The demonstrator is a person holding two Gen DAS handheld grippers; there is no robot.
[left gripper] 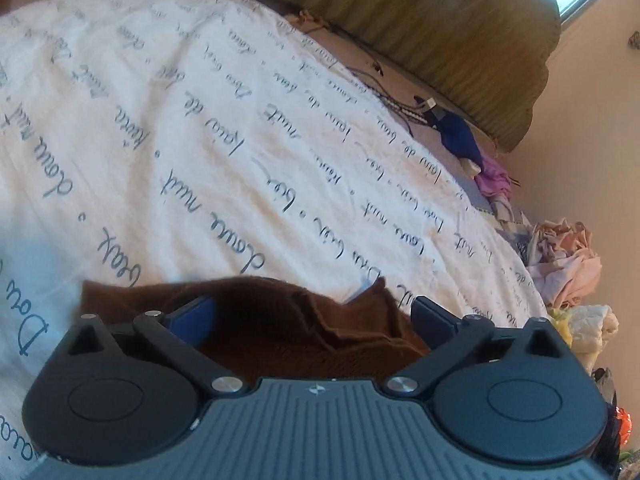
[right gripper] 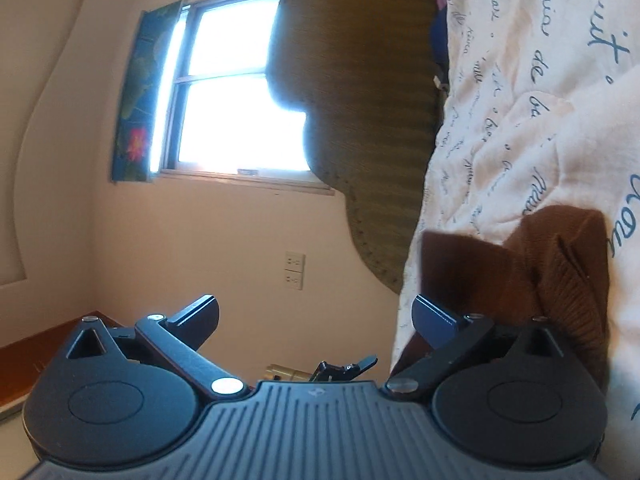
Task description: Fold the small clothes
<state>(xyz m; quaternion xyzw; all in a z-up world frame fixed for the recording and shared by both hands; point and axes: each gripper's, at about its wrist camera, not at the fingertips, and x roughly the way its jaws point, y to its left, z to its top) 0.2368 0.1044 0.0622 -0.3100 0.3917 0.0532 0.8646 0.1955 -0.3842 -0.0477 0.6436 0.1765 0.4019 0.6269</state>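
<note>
Left tool [left gripper: 314,314] jaws spread wide, nothing clamped; the brown knit garment [left gripper: 280,320] lies bunched on the bed just ahead of it, filling the gap between the blue fingers [left gripper: 198,314] without the pads pressing on it. Garment is creased, one corner sticking up near the right-hand finger. It rests on a white bedspread [left gripper: 180,128] printed with blue cursive script, which runs away from the camera. Further along the bed's far edge: a blue cloth [left gripper: 460,136], a pink one [left gripper: 494,178] next to it, then a heap of pale peach clothing [left gripper: 568,264] at the right edge of the left wrist view, well apart from the brown piece. Behind that, an olive-brown ribbed headboard [left gripper: 420,20] against a cream wall. Right tool [right gripper: 316,320] also fully open and empty; its view is rolled, so the bedspread [right gripper: 520,120] fills the right side of the frame. The same brown garment [right gripper: 560,272] shows just beyond the right-hand finger [right gripper: 434,322], a flap of it standing up beside that finger; can't tell whether it touches. Left-hand finger points at open room. A small black-and-brass item [right gripper: 320,372] sits low between the fingers, too small to identify. Beyond: wall socket [right gripper: 295,270], headboard [right gripper: 380,100], bright window [right gripper: 232,96] with a blue floral curtain [right gripper: 140,100] alongside.
</note>
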